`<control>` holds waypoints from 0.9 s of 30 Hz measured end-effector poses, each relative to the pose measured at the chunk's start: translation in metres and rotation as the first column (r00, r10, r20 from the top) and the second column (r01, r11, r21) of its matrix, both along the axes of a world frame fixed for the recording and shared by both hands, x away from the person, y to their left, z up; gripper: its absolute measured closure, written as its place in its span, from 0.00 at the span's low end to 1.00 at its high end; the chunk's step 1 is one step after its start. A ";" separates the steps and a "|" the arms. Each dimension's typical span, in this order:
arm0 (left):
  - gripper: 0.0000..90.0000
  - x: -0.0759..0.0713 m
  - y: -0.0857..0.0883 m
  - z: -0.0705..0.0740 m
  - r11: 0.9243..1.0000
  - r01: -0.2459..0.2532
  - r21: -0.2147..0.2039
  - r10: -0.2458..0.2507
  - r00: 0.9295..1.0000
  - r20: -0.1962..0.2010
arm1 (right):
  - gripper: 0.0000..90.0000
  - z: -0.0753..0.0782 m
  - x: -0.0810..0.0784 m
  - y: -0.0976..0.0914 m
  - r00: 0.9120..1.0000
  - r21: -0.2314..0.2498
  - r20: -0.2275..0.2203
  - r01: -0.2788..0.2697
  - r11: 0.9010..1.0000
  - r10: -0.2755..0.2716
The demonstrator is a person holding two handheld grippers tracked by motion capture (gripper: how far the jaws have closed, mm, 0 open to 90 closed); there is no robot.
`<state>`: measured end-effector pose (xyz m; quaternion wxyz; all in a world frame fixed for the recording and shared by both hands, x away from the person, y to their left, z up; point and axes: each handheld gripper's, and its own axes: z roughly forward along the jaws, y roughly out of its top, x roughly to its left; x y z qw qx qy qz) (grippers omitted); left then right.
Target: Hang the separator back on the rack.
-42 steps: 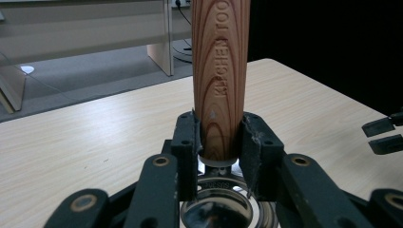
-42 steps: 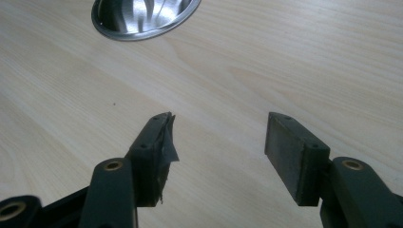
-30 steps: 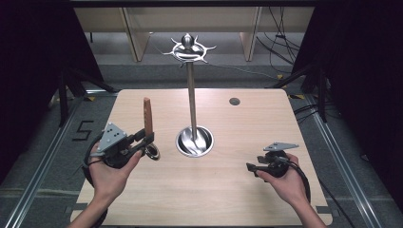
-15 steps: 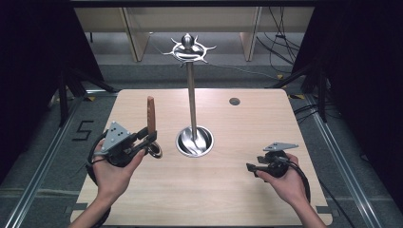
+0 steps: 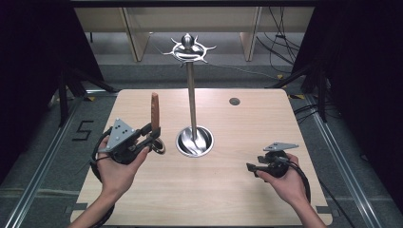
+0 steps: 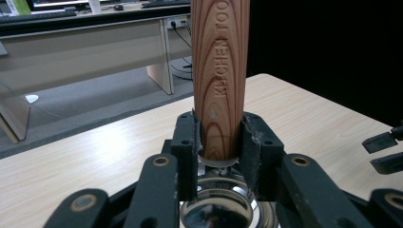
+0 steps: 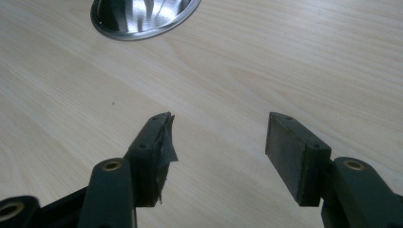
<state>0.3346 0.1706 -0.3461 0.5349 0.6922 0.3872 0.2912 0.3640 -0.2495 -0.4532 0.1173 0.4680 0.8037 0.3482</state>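
Grips a wooden-handled utensil (image 5: 154, 110) in the left hand-held gripper (image 5: 154, 133), clamped shut on the lower end of the handle and kept upright. Holds it left of centre in the high view, just left of the metal stand (image 5: 191, 95) and above the surface (image 5: 223, 194). Has drifted a little to the right over the last second, closer to the stand's pole. Reads as the start of a carry toward the hooks (image 5: 188, 47) at the stand's top, upper middle of the frame. Stays well below them for now, so no hanging yet.

Waits at lower right with the right hand-held gripper (image 5: 251, 166), spread wide and holding nothing, low over bare wood. Has not shifted in the last second.

Cuts off the top of the handle at the upper edge of the left gripper view, so cannot tell whether a hanging hole or loop is there. Hides most of the shiny metal working end beneath the jaws: spoon, ladle or strainer, hard to say. Catches just a slice of the stand's round base (image 7: 142, 16) at the upper left of the right gripper view.
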 end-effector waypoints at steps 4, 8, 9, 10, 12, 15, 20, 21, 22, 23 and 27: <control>0.76 0.001 -0.002 0.002 1.000 0.001 0.003 -0.001 1.000 0.010 | 0.48 0.000 0.001 -0.001 1.000 -0.005 0.017 -0.008 1.000 0.008; 0.76 0.002 -0.004 0.004 1.000 0.004 0.005 -0.004 1.000 0.020 | 0.48 -0.001 0.001 -0.001 1.000 -0.004 0.015 -0.010 1.000 0.010; 0.76 0.002 -0.005 0.005 1.000 0.003 0.004 -0.004 1.000 0.022 | 0.48 -0.001 0.001 0.000 1.000 -0.006 0.017 -0.009 1.000 0.010; 0.76 0.002 -0.006 0.006 1.000 0.003 0.008 -0.003 1.000 0.024 | 0.48 -0.002 0.002 -0.001 0.999 -0.014 0.033 -0.019 1.000 0.019; 0.76 0.003 -0.007 0.008 1.000 0.004 0.000 -0.004 1.000 0.031 | 0.48 -0.002 0.002 -0.001 0.999 -0.016 0.038 -0.022 1.000 0.023; 0.76 0.004 -0.007 0.010 1.000 0.002 -0.003 -0.002 0.999 0.038 | 0.48 -0.001 0.001 0.000 1.000 -0.006 0.018 -0.010 1.000 0.010; 0.76 0.006 -0.010 0.013 1.000 0.004 -0.003 -0.004 0.999 0.045 | 0.47 -0.001 0.001 -0.001 1.000 -0.003 0.017 -0.010 1.000 0.010; 0.76 0.006 -0.010 0.014 1.000 0.004 -0.005 -0.004 0.999 0.046 | 0.47 0.000 0.001 -0.001 1.000 -0.003 0.019 -0.010 1.000 0.010; 0.76 0.007 -0.010 0.015 1.000 0.003 0.010 -0.004 0.998 0.062 | 0.47 0.000 0.001 0.000 1.000 -0.001 0.021 -0.010 1.000 0.010; 0.76 0.007 -0.011 0.015 1.000 0.007 0.000 -0.007 0.999 0.051 | 0.47 0.000 0.001 0.000 1.000 -0.001 0.023 -0.007 1.000 0.007; 0.76 0.009 -0.013 0.017 1.000 -0.002 0.009 0.001 0.997 0.074 | 0.47 0.000 0.000 0.000 1.000 -0.002 0.011 -0.002 1.000 0.002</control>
